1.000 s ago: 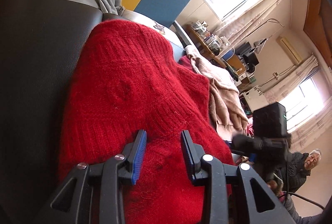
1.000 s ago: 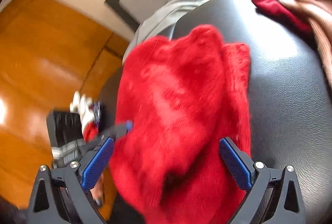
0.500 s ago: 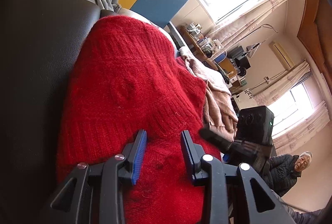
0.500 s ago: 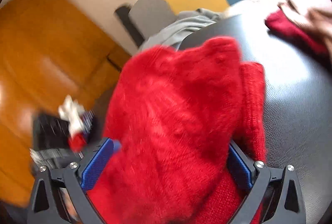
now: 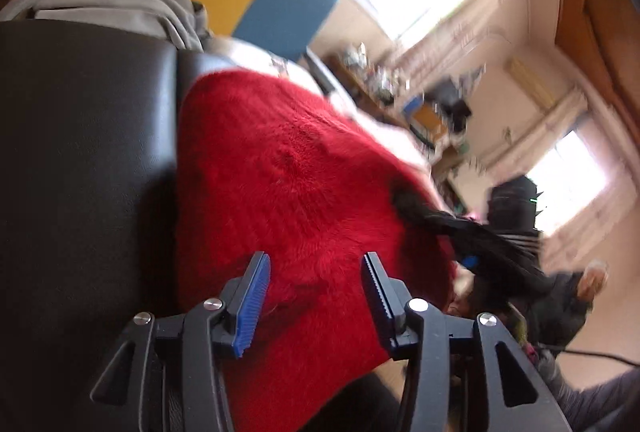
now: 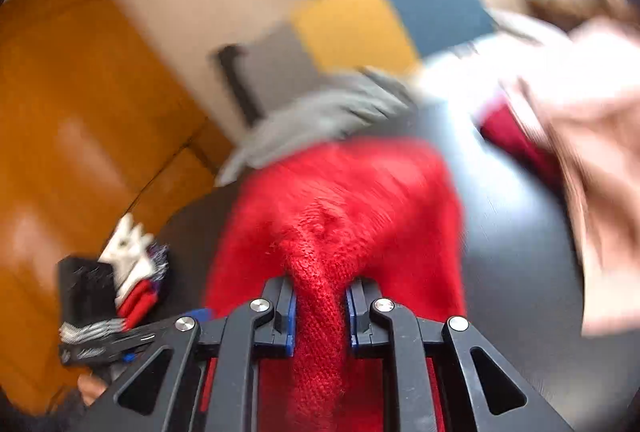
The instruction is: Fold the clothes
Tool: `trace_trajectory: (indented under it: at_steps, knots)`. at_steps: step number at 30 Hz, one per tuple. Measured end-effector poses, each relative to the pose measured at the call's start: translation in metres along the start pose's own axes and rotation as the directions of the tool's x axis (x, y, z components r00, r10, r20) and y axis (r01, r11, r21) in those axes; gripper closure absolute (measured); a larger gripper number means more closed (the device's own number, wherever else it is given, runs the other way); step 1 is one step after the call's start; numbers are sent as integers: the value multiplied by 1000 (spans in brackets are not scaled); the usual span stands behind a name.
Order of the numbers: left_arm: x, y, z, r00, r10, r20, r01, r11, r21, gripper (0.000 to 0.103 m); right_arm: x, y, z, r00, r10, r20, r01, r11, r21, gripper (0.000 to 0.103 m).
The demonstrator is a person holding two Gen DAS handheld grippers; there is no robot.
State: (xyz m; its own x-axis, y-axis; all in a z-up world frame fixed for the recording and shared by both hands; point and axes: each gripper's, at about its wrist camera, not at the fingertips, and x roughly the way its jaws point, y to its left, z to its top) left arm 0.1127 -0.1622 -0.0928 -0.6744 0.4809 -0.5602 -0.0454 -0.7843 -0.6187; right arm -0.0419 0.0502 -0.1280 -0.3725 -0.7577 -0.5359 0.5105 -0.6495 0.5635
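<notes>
- The red sweater (image 5: pixel 288 191) lies spread on a black leather-like surface (image 5: pixel 80 159); I cannot tell whether that surface is a tabletop or a padded seat.
- The left tongs (image 5: pixel 314 272) stand open, their blue-padded fingers apart with the sweater's fabric lying between and under them; whether the pads touch the knit cannot be told.
- From the left wrist view the sweater runs from the near edge of the black surface, by the left tongs, up toward the far edge, leaving bare black surface to the left.
- The right tongs (image 6: pixel 320 306) are closed on a bunched ridge of the red sweater (image 6: pixel 340 216), which is pinched between the blue pads and rises in a pulled fold from there.
- In the left wrist view the right tongs (image 5: pixel 472 232) show as a dark blurred shape at the sweater's right edge.
- A grey garment (image 5: pixel 112 3) lies at the far edge of the black surface, beyond the sweater.
- A beige cloth (image 6: pixel 580 151) sits at the right edge of the surface, with a dark red piece (image 6: pixel 516 139) beneath it, apart from the sweater.
- Both views are motion-blurred.
</notes>
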Motion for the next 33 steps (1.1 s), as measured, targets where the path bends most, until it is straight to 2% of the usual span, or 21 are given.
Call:
trace_trajectory:
  at_steps: [2, 4, 5, 8, 10, 12, 14, 16, 17, 19, 21, 24, 25, 26, 27, 29, 30, 31, 33]
  knots:
    - [14, -3, -8, 998, 20, -54, -18, 999, 38, 55, 0, -19, -13, 1000, 3, 18, -4, 998, 66, 87]
    - [16, -8, -9, 996, 68, -64, -63, 995, 75, 57, 0, -38, -25, 999, 5, 37, -10, 991, 131, 87]
    - [14, -9, -4, 996, 69, -59, -65, 996, 61, 57, 0, -47, -31, 999, 6, 46, -13, 986, 164, 86]
    - [-4, -20, 18, 998, 53, 35, -55, 996, 74, 57, 3, -47, -30, 999, 9, 37, -14, 988, 153, 85]
    - [-8, -25, 38, 994, 64, 84, -72, 992, 101, 56, 1, -47, -28, 1000, 12, 28, -16, 989, 148, 85]
    - [-3, -24, 57, 991, 85, 102, -95, 991, 97, 56, -4, -43, -26, 1000, -4, 19, 2, 993, 117, 82]
    - [15, -25, 78, 992, 99, 81, -108, 988, 112, 56, -17, -35, -20, 997, -70, 31, 69, 996, 60, 74]
    - [37, -27, 91, 990, 135, 50, -141, 979, 150, 56, -35, -25, -12, 986, -152, 67, 154, 988, -18, 57]
    - [48, -29, 95, 989, 147, 28, -150, 974, 171, 56, -46, -18, -7, 975, -193, 109, 202, 976, -78, 57]
    - [64, -31, 101, 985, 171, 10, -170, 965, 200, 56, -56, -4, 5, 971, -189, 144, 211, 964, -159, 57]
    - [70, -30, 103, 986, 169, 8, -167, 965, 203, 56, -48, 11, 14, 981, -149, 121, 175, 956, -236, 57]
    - [76, -25, 109, 990, 140, 8, -140, 978, 156, 56, -19, 30, 20, 992, -118, 46, 127, 932, -340, 57]
    - [79, -23, 109, 991, 136, 4, -135, 980, 147, 56, -7, 33, 17, 991, -136, 16, 133, 922, -363, 61]
    - [82, -22, 110, 991, 131, 0, -129, 982, 139, 56, 7, 31, 11, 979, -202, -13, 182, 908, -378, 62]
    - [89, -22, 108, 992, 123, -15, -120, 984, 133, 56, 12, 22, 1, 970, -242, -12, 220, 901, -374, 62]
    - [105, -25, 99, 993, 106, -52, -98, 985, 140, 56, 3, -1, -22, 971, -236, 43, 237, 913, -332, 62]
    - [111, -29, 94, 993, 104, -58, -94, 982, 163, 57, -3, -10, -32, 972, -227, 66, 236, 922, -307, 62]
    - [120, -37, 89, 989, 133, -61, -117, 970, 214, 57, -11, -16, -38, 973, -213, 88, 230, 930, -286, 62]
    - [140, -59, 80, 971, 235, -53, -201, 913, 354, 57, -19, -19, -45, 971, -209, 113, 233, 929, -286, 62]
